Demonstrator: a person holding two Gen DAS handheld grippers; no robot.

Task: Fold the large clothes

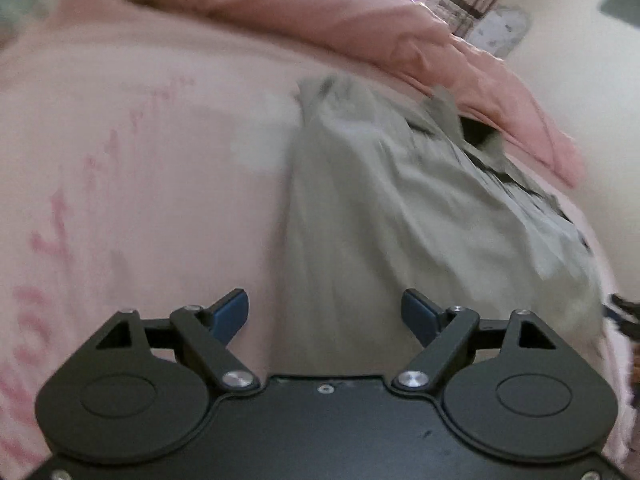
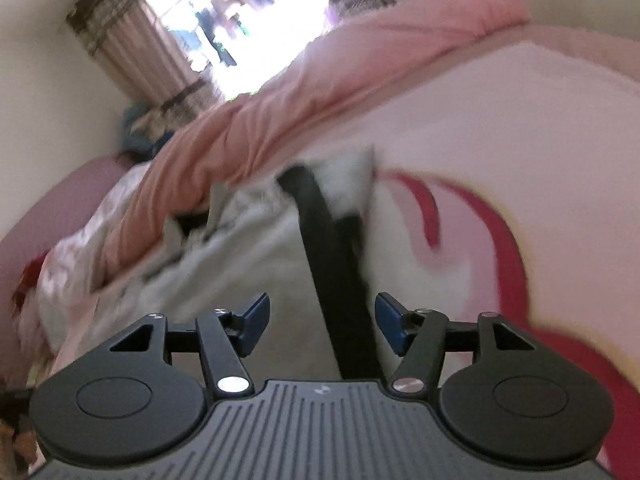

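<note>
The grey-green garment (image 1: 400, 200) on the bed (image 1: 140, 140) looks light and limp (best pinched at hem corners); left tool (image 1: 325, 312) and right tool (image 2: 321, 322) both gape, empty.

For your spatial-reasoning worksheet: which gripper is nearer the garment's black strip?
Right. The right gripper has the black strip between its open fingers; the left gripper faces plain grey cloth.

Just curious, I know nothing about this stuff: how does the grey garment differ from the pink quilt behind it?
The garment is grey-green; the quilt is salmon pink. The garment lies spread out in front of the tongs, while the quilt is bunched in a long roll along the far side. The garment has a dark strip in the right view; the quilt looks plain. Both are wrinkled cloth on the pale pink bed.
</note>
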